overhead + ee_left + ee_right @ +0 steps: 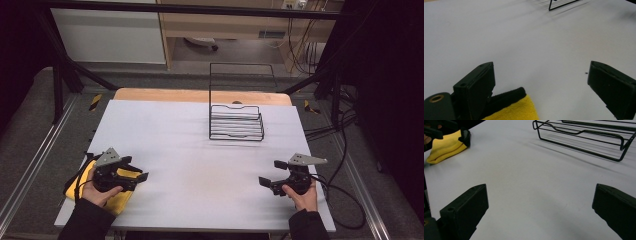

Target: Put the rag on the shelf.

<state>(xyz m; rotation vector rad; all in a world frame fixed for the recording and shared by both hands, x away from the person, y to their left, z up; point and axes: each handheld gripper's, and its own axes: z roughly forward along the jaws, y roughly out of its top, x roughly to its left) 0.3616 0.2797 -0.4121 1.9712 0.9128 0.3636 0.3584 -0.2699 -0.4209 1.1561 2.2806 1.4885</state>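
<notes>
A folded yellow cloth with a black edge (pixel 89 188) lies at the table's near left corner, under my left hand. My left gripper (pixel 138 173) hovers over its right end, jaws wide open and pointing right. In the left gripper view the cloth's corner (pixel 516 108) lies low between the jaws, nearer the left one, and no pad presses on it. My right gripper (pixel 272 172) stands open at the near right, pointing left, with bare table between its jaws. Its view shows the cloth (pixel 447 145) far off at top left.
A black wire rack (pixel 236 121) with a tall back frame stands at the far middle-right of the white table (pixel 190 150); it appears as (pixel 584 137) and a corner (pixel 564 3). Cables (pixel 345 200) trail off the right edge. A wooden strip (pixel 200 95) borders the far edge.
</notes>
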